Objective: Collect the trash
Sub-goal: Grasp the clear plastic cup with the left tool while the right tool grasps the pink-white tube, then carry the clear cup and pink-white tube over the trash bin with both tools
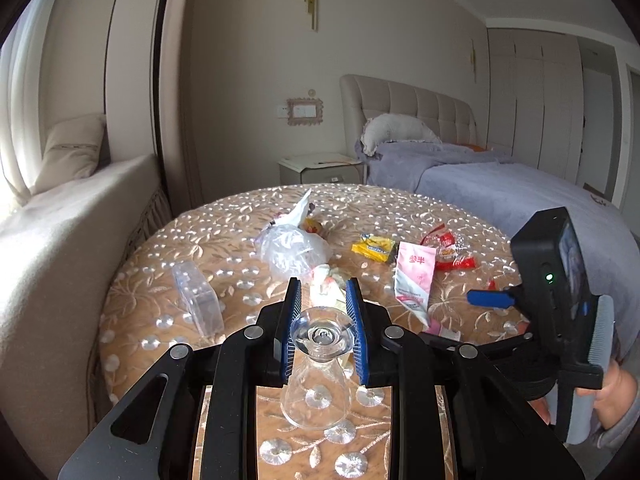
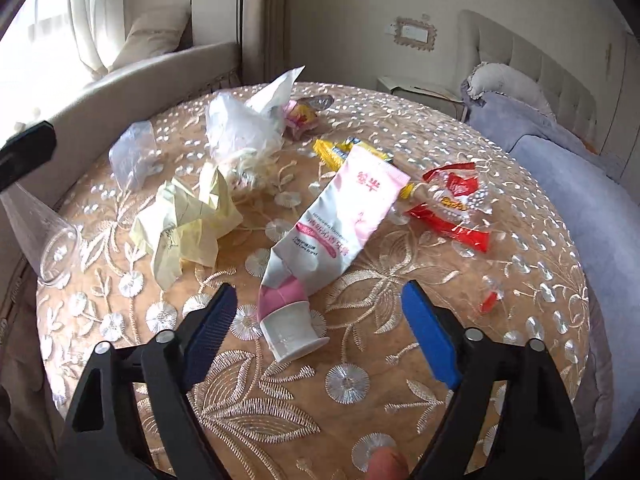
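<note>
My left gripper [image 1: 323,292] is shut on a clear plastic cup [image 1: 318,368], held above the near edge of the round embroidered table [image 2: 400,360]; the cup [image 2: 48,236] also shows at the left of the right wrist view. My right gripper [image 2: 319,292] stands open low over the table, its blue pads on either side of the capped end of a pink and white tube [image 2: 344,216], not touching it. Around the tube lie crumpled yellow paper [image 2: 188,220], a clear plastic bag [image 2: 240,132], a yellow wrapper [image 2: 336,150] and a red wrapper [image 2: 452,204].
A clear plastic box [image 1: 198,298] stands at the table's left side and a small red scrap [image 2: 490,300] lies at its right. A bed [image 1: 520,188] is to the right, a nightstand [image 1: 320,168] behind, a cushioned window seat [image 1: 60,240] to the left.
</note>
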Demonstrator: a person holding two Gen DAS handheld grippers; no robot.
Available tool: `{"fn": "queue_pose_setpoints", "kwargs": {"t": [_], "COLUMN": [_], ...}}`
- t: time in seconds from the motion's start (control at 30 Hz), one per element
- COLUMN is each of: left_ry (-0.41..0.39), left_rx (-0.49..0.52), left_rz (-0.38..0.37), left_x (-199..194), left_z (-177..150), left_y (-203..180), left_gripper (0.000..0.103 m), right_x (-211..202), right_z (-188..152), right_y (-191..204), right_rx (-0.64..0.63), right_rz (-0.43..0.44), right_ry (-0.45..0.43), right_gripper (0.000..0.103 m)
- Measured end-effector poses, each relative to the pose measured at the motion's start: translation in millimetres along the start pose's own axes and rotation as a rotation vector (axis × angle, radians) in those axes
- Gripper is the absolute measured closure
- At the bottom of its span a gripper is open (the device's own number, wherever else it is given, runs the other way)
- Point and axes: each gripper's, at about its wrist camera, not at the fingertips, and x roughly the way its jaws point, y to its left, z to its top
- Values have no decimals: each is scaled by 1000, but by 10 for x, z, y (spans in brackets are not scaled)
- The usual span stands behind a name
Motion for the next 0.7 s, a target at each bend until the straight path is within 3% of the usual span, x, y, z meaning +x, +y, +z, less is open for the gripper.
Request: {"fn": "queue_pose_setpoints", "kwargs": {"t": [0.03,0.07,0.2,0.47,0.7], "left_ry": [-1,-2,1,-13,-34], "left_rx": [-4,-9,-20,-13,30], "left_rz": [1,1,-7,-44,-137], "left_x": [-3,-6,6,-1,-39], "left_z": [-4,-8,-34,17,95], "left_y": [12,21,56,-41,-403], "left_gripper": [80,80,80,80,80], "right_x": [55,118,159,-592,-1265], "right_z": [0,3,-13,14,-95], "right_y": [20,38,42,-229,-577], "right_rx": [-6,-6,5,78,139], "right_rz": [9,15,30,-20,-97], "right_ry": [24,54,70,-156,-296], "right_gripper": [41,63,65,69,69]}}
